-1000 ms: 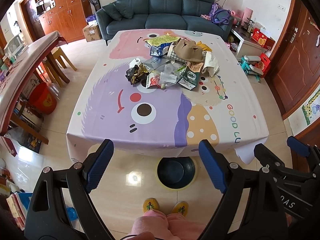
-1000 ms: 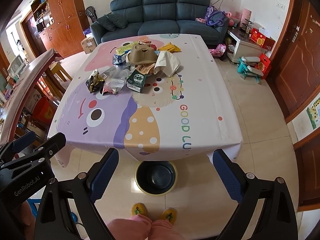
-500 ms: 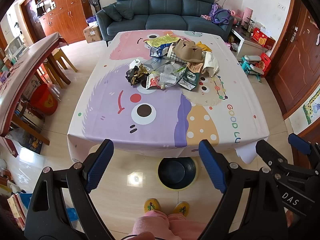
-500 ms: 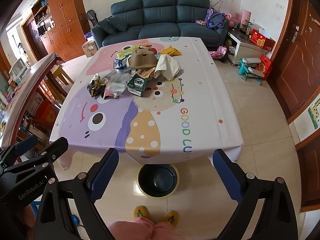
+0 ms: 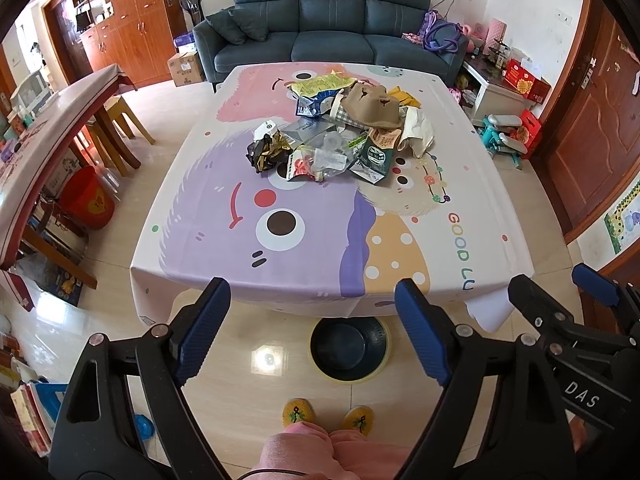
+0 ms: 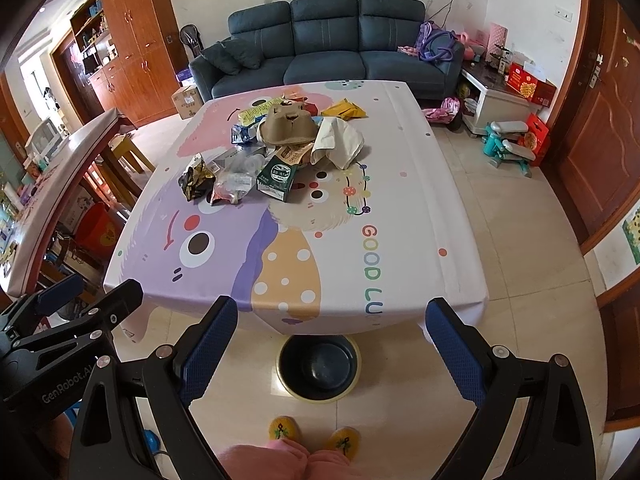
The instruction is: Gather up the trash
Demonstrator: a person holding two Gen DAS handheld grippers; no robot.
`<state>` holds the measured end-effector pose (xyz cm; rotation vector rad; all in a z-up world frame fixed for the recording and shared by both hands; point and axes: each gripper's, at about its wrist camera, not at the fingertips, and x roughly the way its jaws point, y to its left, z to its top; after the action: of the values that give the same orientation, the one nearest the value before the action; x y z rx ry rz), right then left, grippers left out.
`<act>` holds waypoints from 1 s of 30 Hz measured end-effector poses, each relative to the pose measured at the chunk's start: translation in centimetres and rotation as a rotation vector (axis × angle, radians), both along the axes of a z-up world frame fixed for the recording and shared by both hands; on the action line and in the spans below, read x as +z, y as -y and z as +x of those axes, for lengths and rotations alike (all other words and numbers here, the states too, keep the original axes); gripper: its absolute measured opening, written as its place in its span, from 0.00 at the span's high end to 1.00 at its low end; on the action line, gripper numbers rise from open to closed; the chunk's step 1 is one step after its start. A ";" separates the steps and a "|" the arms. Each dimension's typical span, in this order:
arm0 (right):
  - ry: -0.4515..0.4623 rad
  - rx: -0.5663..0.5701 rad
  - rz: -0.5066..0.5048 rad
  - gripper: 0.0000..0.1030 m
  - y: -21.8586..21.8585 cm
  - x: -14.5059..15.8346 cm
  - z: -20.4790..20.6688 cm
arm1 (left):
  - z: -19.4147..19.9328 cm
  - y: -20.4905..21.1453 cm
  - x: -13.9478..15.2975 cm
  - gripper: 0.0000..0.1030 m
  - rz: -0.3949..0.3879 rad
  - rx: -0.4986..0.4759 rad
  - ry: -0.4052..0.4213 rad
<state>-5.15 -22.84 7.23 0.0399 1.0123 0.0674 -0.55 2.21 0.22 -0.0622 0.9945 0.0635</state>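
The person stands at the near end of the table (image 5: 192, 240), yellow slippers (image 5: 298, 414) on the tiled floor, with a gripper in each hand held side by side above the floor, short of the table's edge. The left gripper (image 5: 310, 332) has its blue-padded fingers spread wide with nothing between them; the right gripper (image 6: 332, 352) is likewise wide apart and holds nothing. The trash (image 5: 340, 136) lies in a loose heap on the far half of the cartoon tablecloth, well apart from both grippers: a crumpled black and gold wrapper (image 5: 266, 150) at its left, a green carton (image 5: 374, 158) toward the front, a brown paper bag (image 5: 372, 106) on top, a white bag (image 5: 418, 130) at its right. On the floor just under the near table edge sits a dark bin (image 5: 348, 350), ahead of the slippers. A blue sofa (image 5: 332, 36) stands behind the table.
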 end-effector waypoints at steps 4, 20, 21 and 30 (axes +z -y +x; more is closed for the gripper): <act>0.009 0.006 0.008 0.06 0.5 0.0 0.1 | 0.1 -0.3 -0.2 0.26 -0.014 0.011 -0.012; 0.048 0.046 0.033 0.06 1.3 0.6 1.0 | 0.1 1.7 1.1 0.26 -0.021 0.054 0.030; 0.048 0.048 0.039 0.06 1.3 0.5 1.1 | 0.0 1.9 1.1 0.26 -0.018 0.051 0.030; 0.054 0.066 0.052 0.06 0.3 0.3 3.4 | 1.5 0.0 2.0 0.26 -0.081 0.027 0.083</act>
<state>-1.72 -23.12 7.58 0.0515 0.9577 0.1542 0.92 2.19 2.22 -0.1516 0.9127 0.0450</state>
